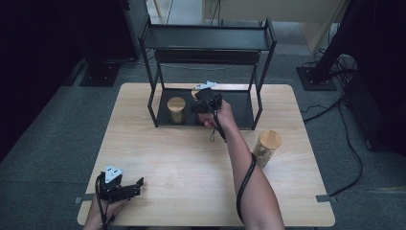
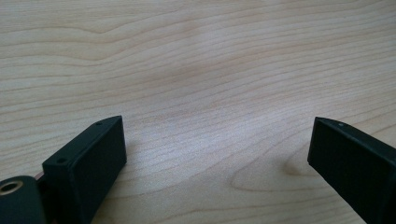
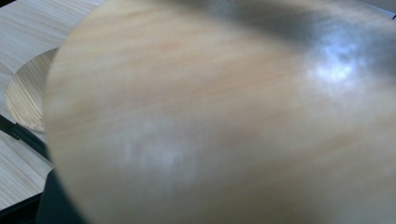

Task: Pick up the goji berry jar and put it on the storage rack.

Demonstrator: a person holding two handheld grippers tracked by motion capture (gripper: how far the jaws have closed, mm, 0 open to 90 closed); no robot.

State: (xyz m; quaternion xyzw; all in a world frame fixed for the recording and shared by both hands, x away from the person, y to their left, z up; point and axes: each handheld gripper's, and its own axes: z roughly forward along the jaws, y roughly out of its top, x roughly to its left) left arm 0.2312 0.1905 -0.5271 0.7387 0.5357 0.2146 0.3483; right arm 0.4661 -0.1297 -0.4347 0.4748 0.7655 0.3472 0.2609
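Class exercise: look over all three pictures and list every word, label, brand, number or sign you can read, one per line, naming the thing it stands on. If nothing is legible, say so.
None: no readable text in any view.
The jars with wooden lids show no label.
The black shelf rack, the wooden table and the left gripper carry no markings that can be read.
The blurred wooden lid in the right gripper view is bare wood.

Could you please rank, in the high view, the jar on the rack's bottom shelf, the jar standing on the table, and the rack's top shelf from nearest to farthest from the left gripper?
From the left gripper, at the table's near left corner:
1. Jar on the bottom shelf, left part of the rack.
2. Jar on the table, right side; a close second.
3. Top shelf, far end, raised.
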